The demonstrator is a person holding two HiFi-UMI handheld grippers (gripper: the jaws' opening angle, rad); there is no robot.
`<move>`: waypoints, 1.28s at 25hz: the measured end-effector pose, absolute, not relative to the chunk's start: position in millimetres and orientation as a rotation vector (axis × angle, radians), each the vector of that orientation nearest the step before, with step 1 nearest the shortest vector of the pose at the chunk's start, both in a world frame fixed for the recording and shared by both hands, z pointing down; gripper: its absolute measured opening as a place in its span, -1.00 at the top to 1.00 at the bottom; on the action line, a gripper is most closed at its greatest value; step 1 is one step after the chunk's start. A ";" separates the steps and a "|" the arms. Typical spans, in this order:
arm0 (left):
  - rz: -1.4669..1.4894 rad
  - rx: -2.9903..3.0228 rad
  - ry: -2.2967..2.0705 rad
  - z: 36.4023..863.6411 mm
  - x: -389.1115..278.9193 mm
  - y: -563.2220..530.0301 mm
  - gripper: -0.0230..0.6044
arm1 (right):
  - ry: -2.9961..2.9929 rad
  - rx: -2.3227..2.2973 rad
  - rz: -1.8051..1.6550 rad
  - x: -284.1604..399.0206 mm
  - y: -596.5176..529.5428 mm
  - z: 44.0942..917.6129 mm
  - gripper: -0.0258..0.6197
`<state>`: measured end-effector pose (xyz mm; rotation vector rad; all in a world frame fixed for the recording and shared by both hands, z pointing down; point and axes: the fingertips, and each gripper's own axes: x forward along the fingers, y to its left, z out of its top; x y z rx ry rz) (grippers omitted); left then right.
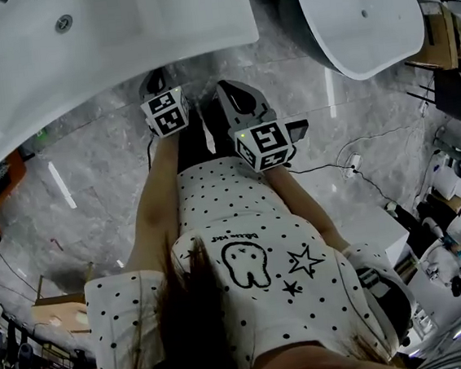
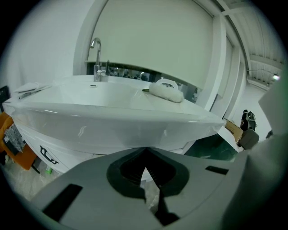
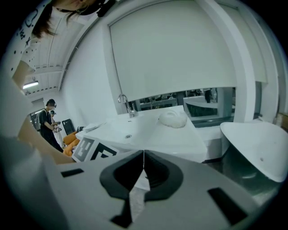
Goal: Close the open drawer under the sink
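The head view looks steeply down past the person's dotted shirt (image 1: pixel 241 211) onto the floor (image 1: pixel 99 177) and the sink (image 1: pixel 100 38) rim. The left gripper view faces the sink front, close and low; the right gripper view stands farther back, off its right corner. Both share the tap (image 2: pixel 96 56).

The sink (image 1: pixel 117 36) is being shown in plain white, the floor (image 1: pixel 98 169) in grey marble veining, and the shirt (image 1: pixel 232 196) in white with black dots.

Glossy white sink (image 2: pixel 112 119), shiny metal faucet (image 2: pixel 96 56), polished grey marbled floor (image 1: pixel 105 160), matt grey plastic left gripper (image 2: pixel 145 155), dotted cloth shirt (image 1: pixel 215 197).
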<state>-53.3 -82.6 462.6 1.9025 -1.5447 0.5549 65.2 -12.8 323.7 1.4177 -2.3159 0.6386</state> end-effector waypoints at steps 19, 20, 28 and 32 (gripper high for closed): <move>0.559 1.987 -1.525 425.4 -63.5 -70.8 0.91 | -2.380 1.363 0.548 55.1 -25.1 314.2 0.87; 0.557 1.985 -1.530 425.3 -63.0 -71.6 0.91 | -2.382 1.359 0.546 55.6 -25.6 314.9 0.87; 0.535 1.984 -1.553 418.3 -59.9 -70.1 0.91 | -2.378 1.361 0.541 63.6 -20.8 316.3 0.87; 0.515 2.022 -1.567 408.8 -57.8 -71.5 0.91 | -2.380 1.368 0.541 66.5 -20.0 315.6 0.87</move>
